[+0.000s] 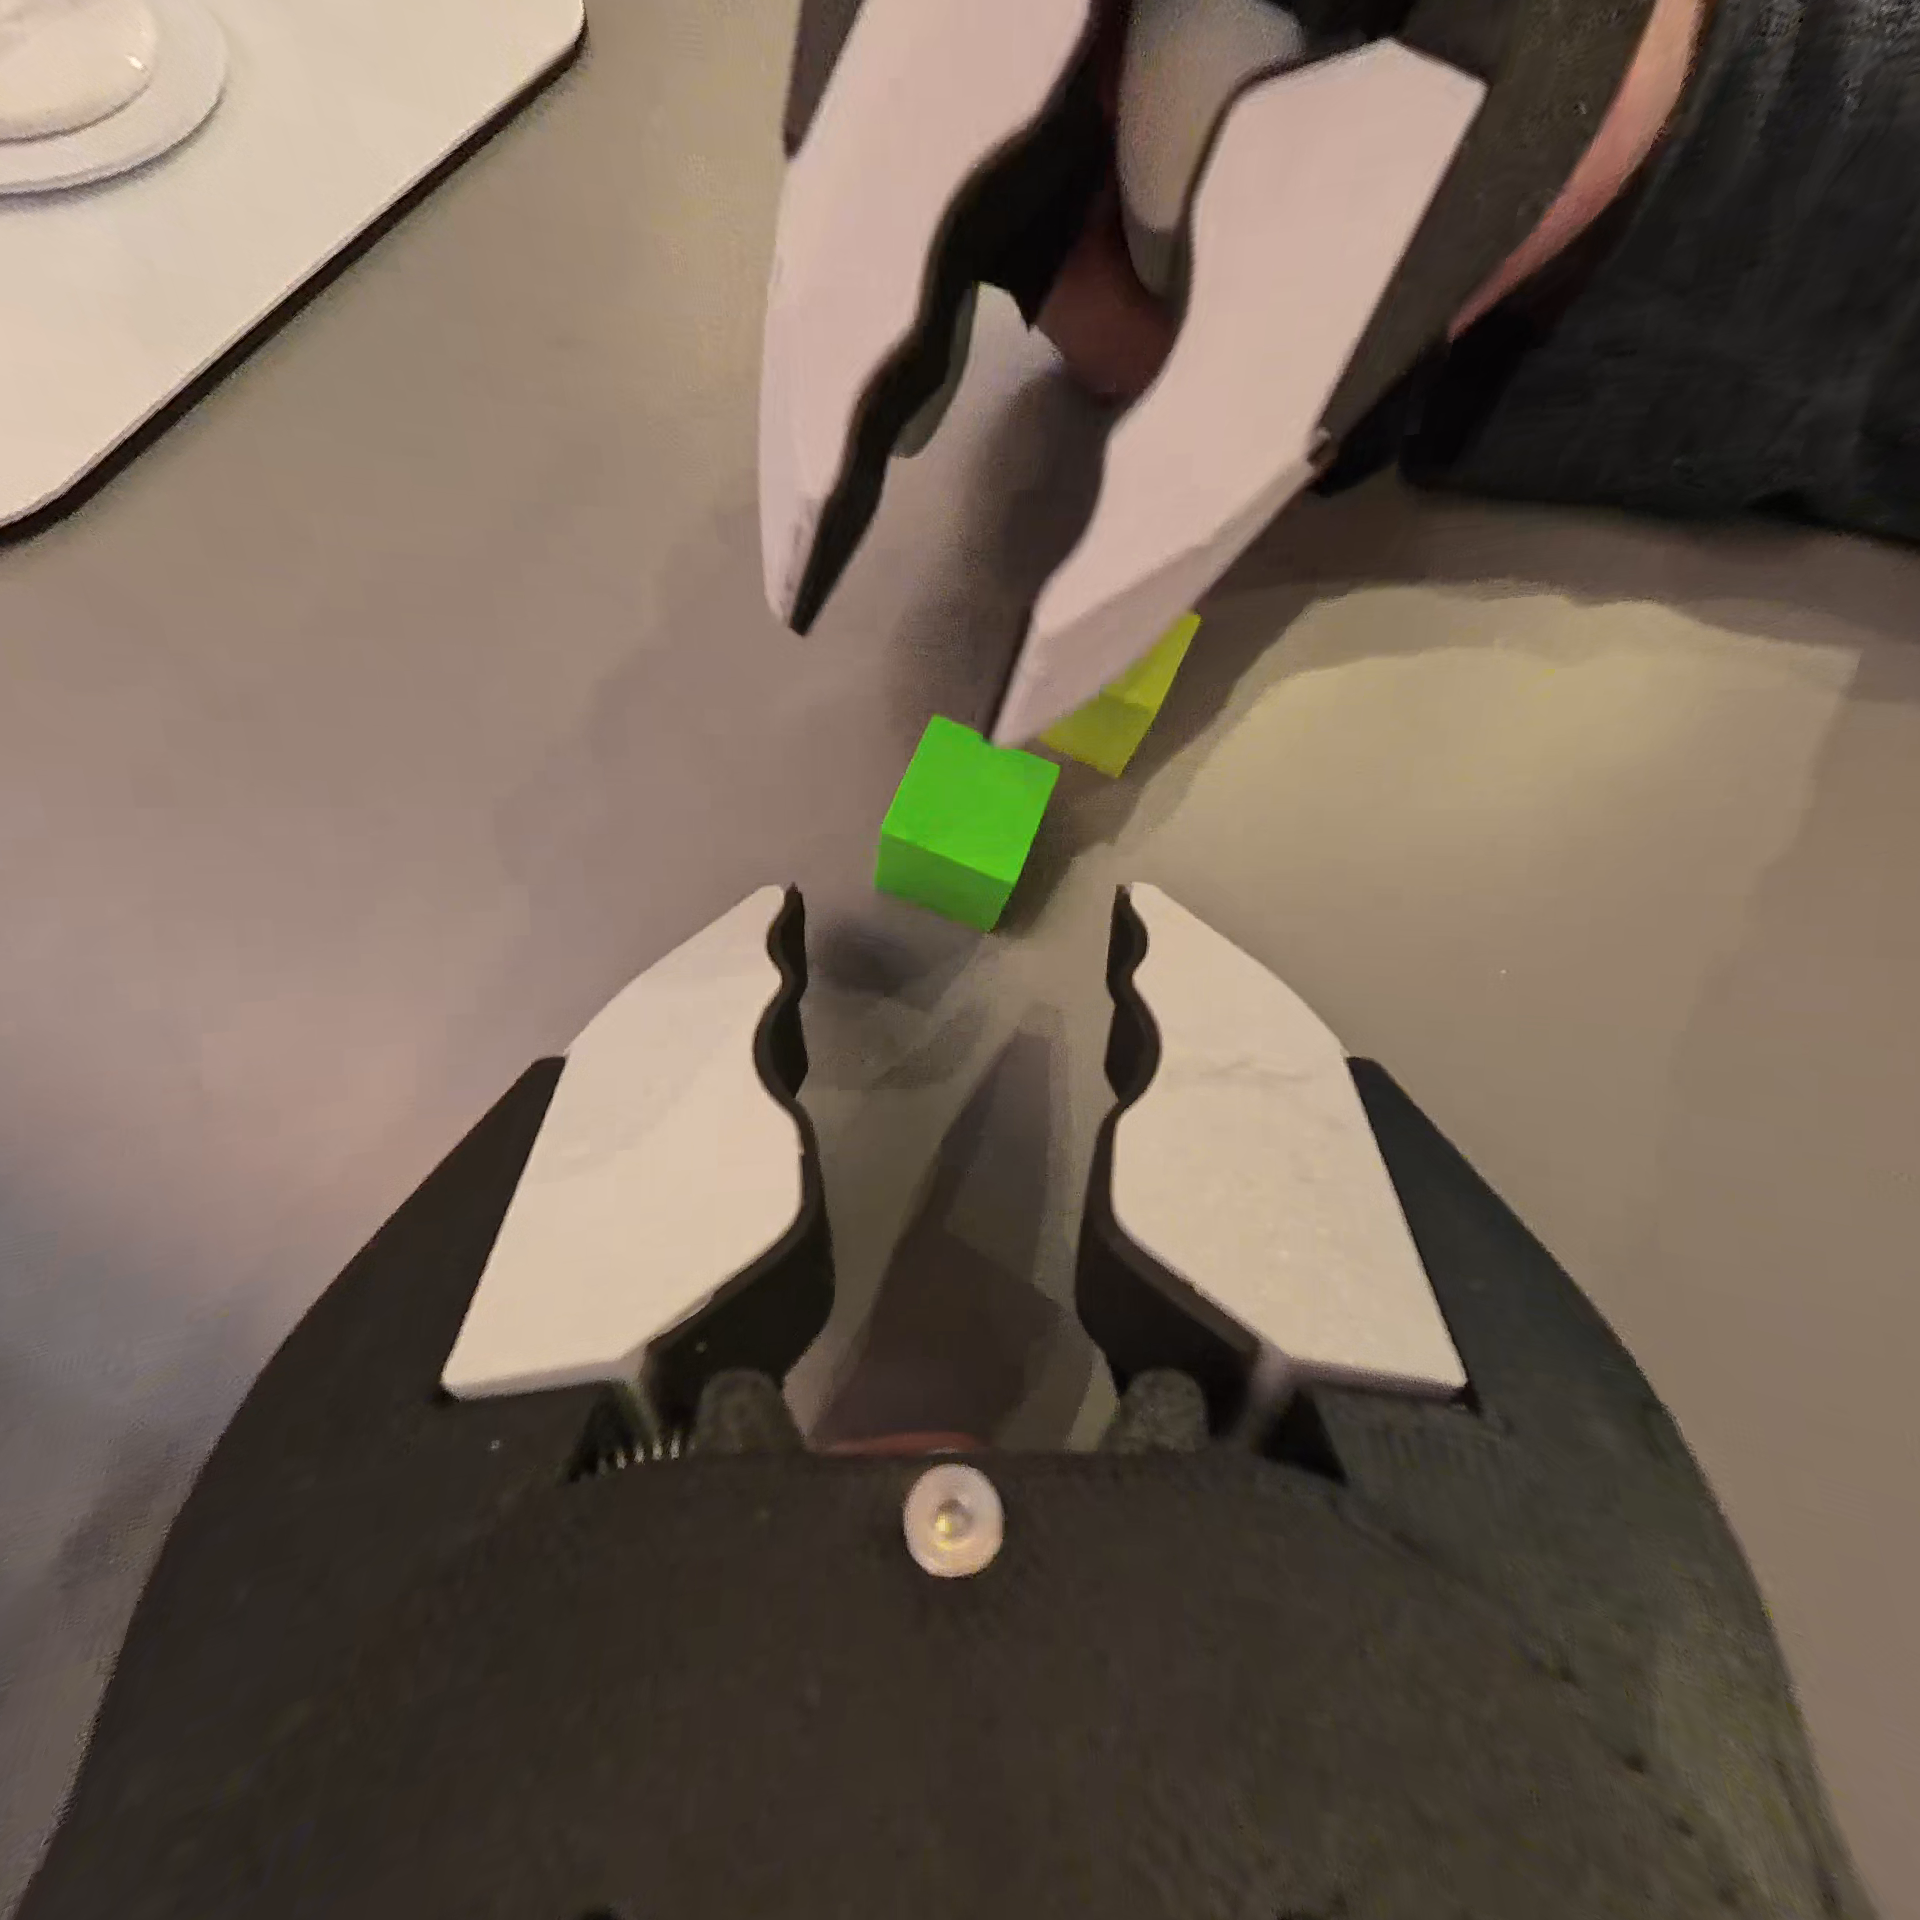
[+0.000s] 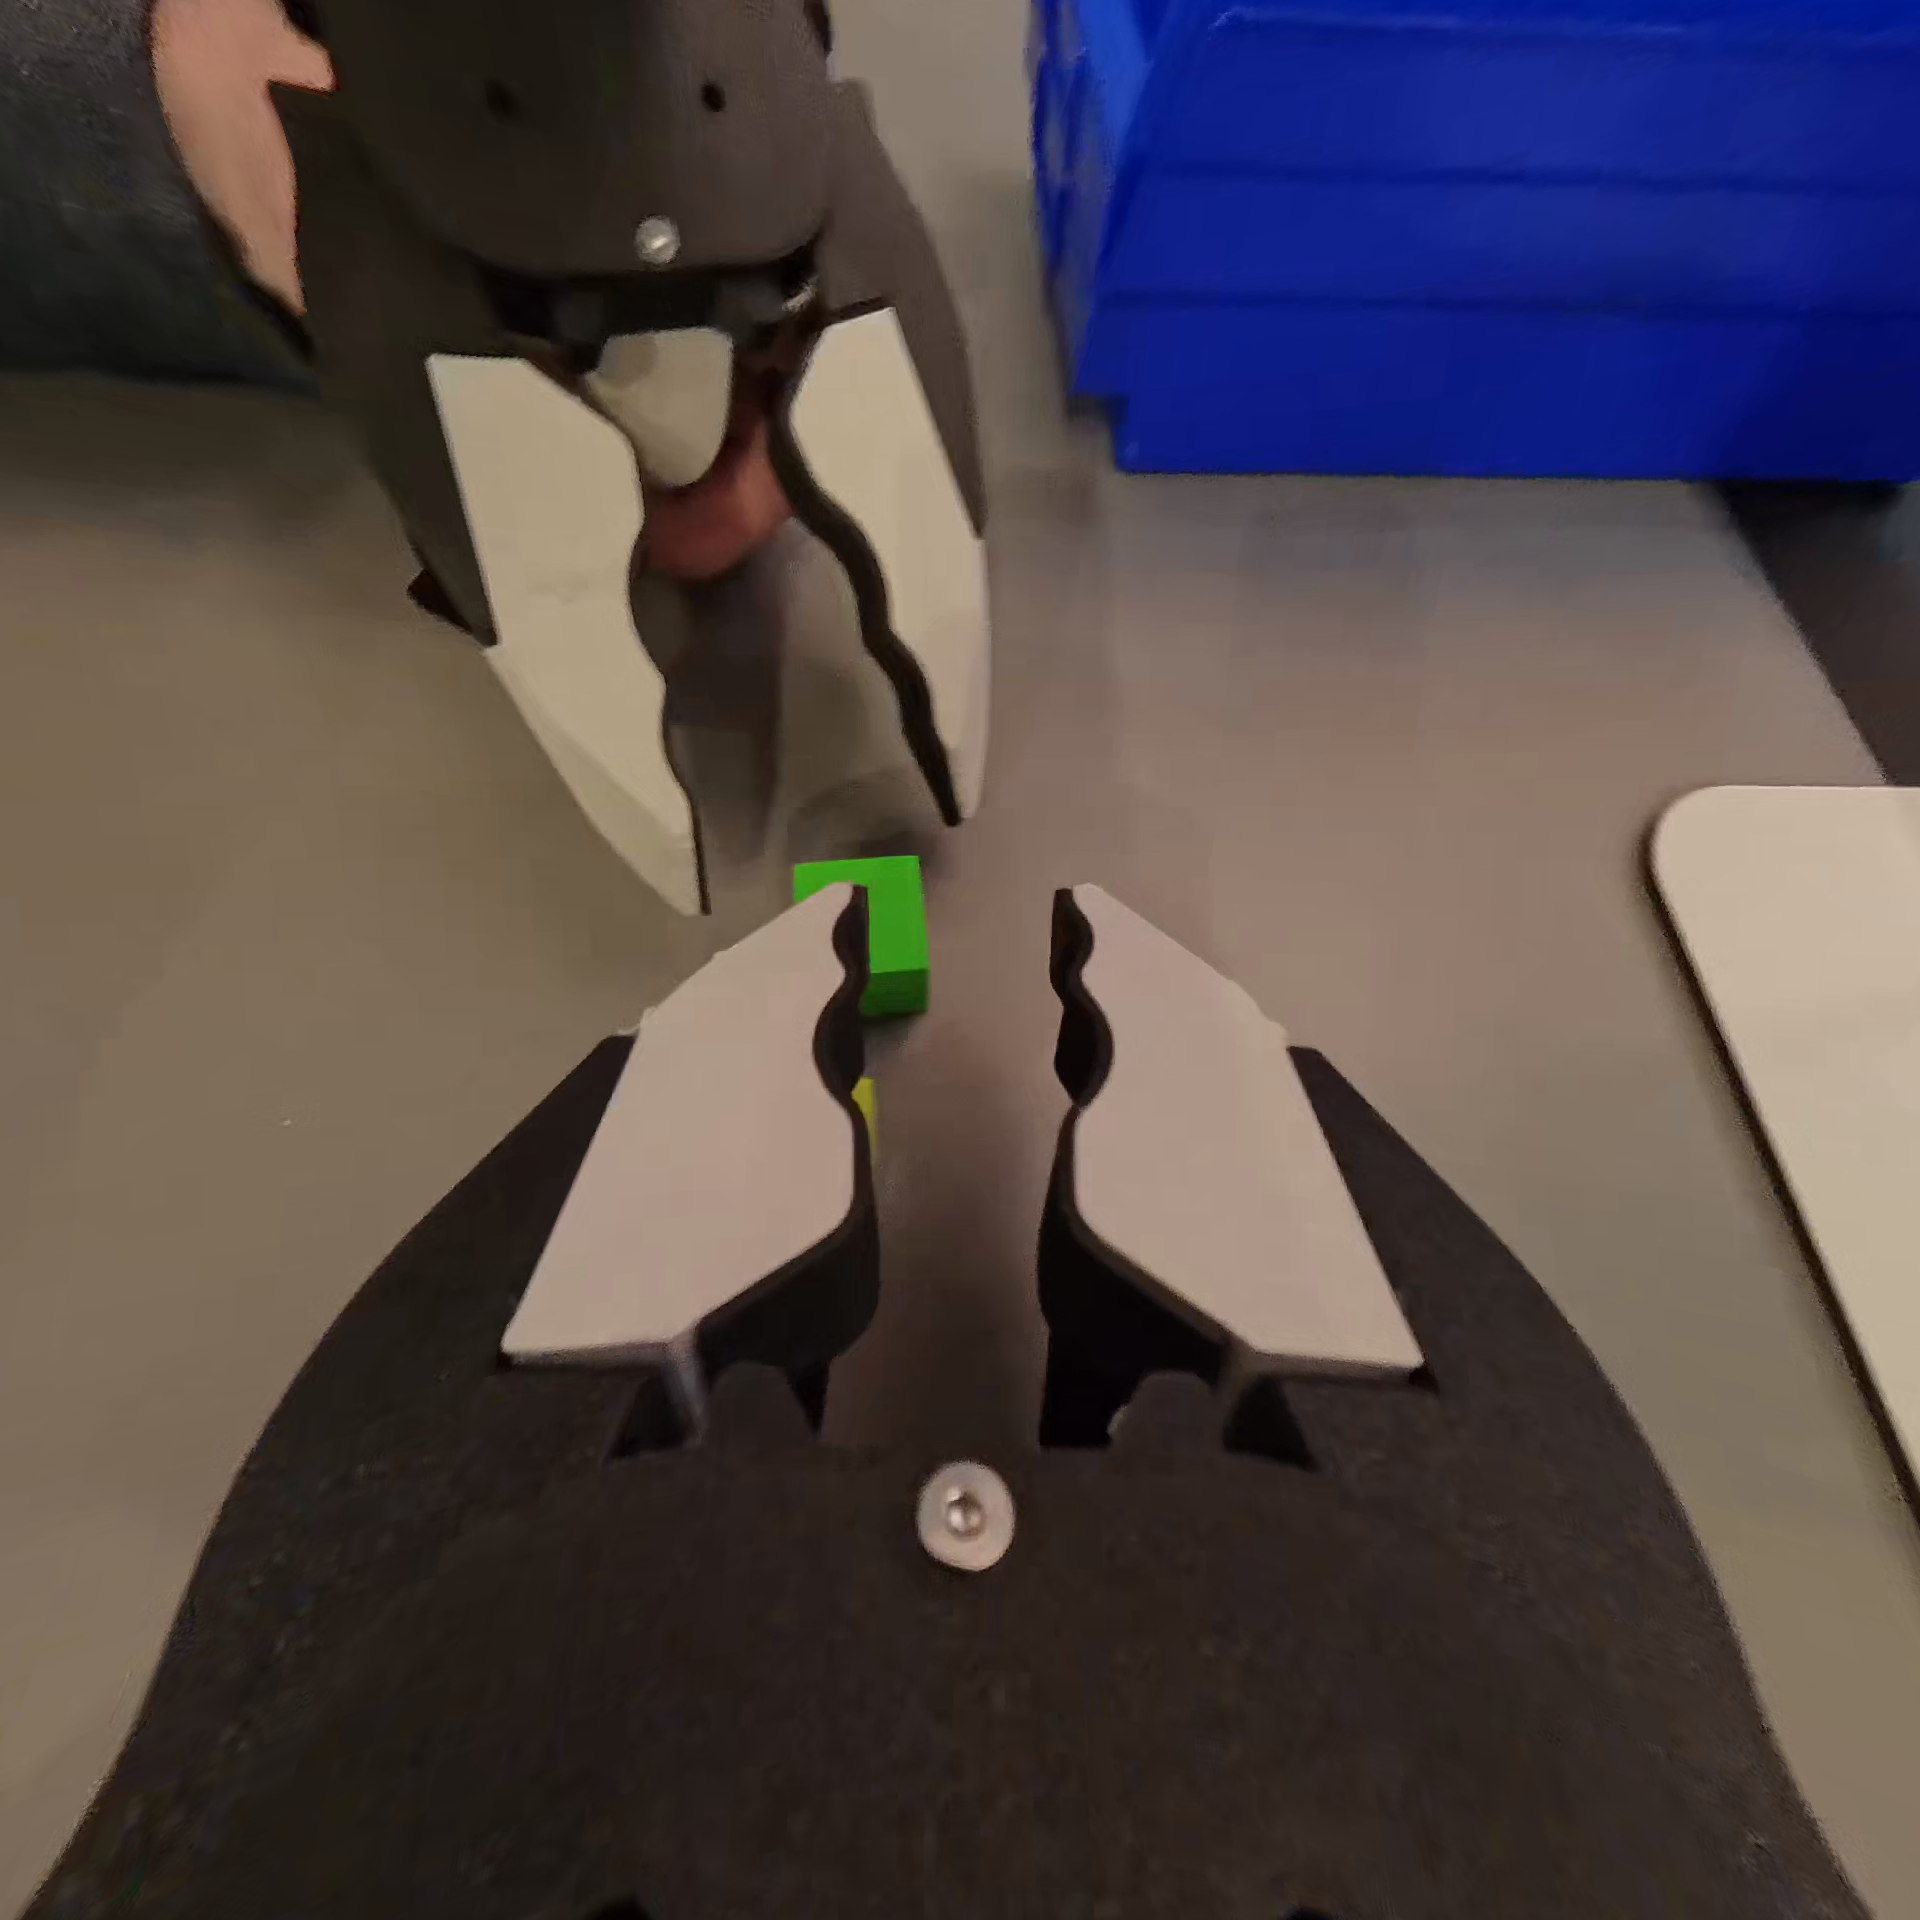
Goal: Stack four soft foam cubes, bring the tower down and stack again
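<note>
On the grey tabletop (image 1: 416, 831), between my two grippers, sits a bright green foam cube (image 1: 966, 826). It rests flat on the surface by itself, with crisp edges, a smooth matte skin and one corner turned toward my left gripper (image 1: 956, 894). Its top face is lighter than the shaded sides. Just beyond it lies a yellow-green foam cube (image 1: 1127, 707), the same kind of block, mostly hidden behind one finger (image 1: 1101, 644) of my right gripper. The two cubes lie close together, and I cannot tell whether they touch. Neither is stacked on anything.

My left gripper's fingers stand wide apart with only bare table between them; the green cube lies just ahead of the tips, untouched. My right gripper (image 2: 961, 899) is also spread open and holds nothing. From its own camera the green cube (image 2: 888, 935) peeks out past the left fingertip, and a sliver of the yellow-green cube (image 2: 864, 1117) shows lower in the gap, beneath the finger.

A white mat (image 1: 260, 208) with a dark edge lies off to one side, and stacked blue plastic bins (image 2: 1507, 239) stand at the far edge.
</note>
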